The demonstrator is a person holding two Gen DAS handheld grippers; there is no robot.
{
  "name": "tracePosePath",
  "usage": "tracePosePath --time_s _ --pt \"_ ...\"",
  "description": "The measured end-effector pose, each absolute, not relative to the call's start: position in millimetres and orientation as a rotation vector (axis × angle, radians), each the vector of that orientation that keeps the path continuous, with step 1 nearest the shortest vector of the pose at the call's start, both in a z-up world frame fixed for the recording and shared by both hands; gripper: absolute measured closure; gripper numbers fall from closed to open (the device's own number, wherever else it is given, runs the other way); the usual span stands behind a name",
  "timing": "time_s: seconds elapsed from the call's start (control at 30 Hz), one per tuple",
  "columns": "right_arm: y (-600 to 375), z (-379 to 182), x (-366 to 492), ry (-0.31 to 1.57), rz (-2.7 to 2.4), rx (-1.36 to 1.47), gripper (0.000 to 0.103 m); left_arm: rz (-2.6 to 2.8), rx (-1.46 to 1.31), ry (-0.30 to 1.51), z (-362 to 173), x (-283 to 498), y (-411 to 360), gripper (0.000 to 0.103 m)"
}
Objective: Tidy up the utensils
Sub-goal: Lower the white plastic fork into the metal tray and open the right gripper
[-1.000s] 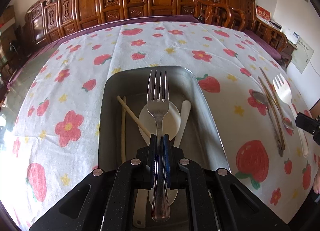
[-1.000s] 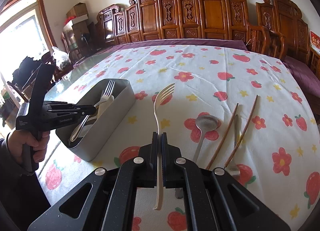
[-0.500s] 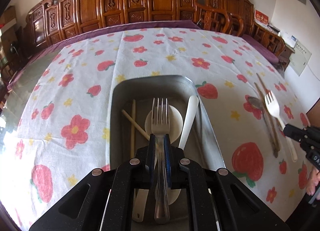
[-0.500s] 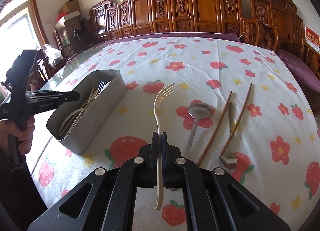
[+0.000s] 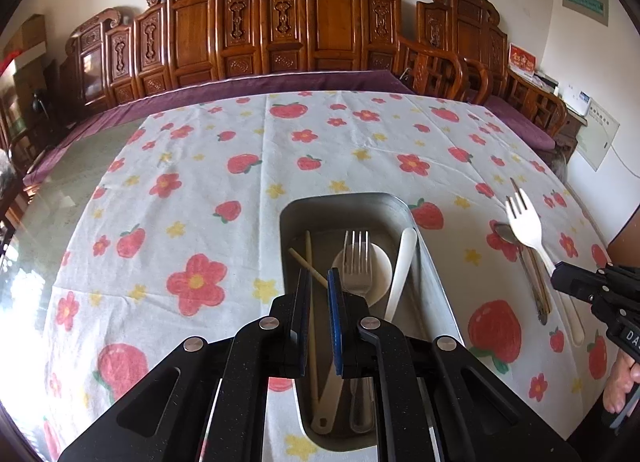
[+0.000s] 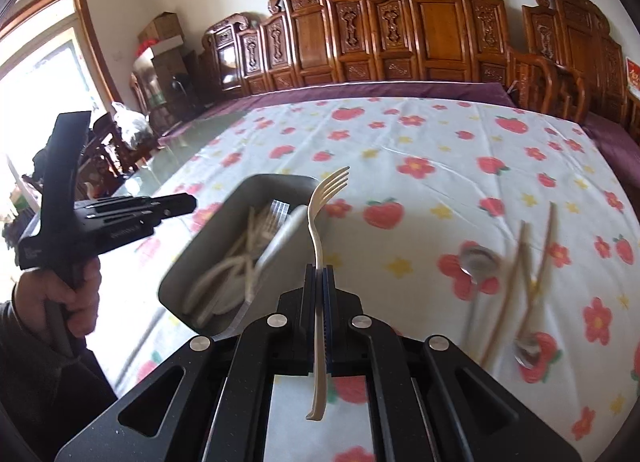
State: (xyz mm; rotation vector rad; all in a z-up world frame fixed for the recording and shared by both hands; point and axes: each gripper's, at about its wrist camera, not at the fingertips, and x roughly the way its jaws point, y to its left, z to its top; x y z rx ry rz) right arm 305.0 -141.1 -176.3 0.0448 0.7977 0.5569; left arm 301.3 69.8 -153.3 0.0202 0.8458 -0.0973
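A grey metal tray (image 5: 434,258) holds a metal fork (image 5: 355,262), a white ladle-like spoon (image 5: 402,266), light chopsticks (image 5: 309,258) and a small white dish (image 5: 380,266). My left gripper (image 5: 319,282) is open and empty, above the tray's near-left part. My right gripper (image 6: 320,274) is shut on a cream plastic fork (image 6: 318,222), held in the air next to the tray (image 6: 192,274). In the left wrist view that fork (image 5: 524,218) shows at the right. A metal spoon (image 6: 474,258), brown chopsticks (image 6: 516,262) and another spoon (image 6: 528,354) lie on the cloth.
The table carries a white cloth (image 5: 320,134) with strawberries and flowers. Carved wooden chairs (image 5: 312,22) stand along the far edge. A bare glass table strip (image 5: 52,182) lies at the left. The person's hand (image 6: 76,290) holds the left gripper.
My left gripper opened and let the metal fork down into the tray, then drew back to the left. My right gripper carried the cream fork left toward the tray.
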Motion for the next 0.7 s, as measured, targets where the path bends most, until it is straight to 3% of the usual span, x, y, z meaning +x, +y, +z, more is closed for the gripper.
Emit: tracePosePath --time_s 0.7 --pt "-40.4 -190.7 343.8 0.889 0.614 0.102 0.099 -0.054 -0.003 0.814 -139.1 297.1 107.9 0.095"
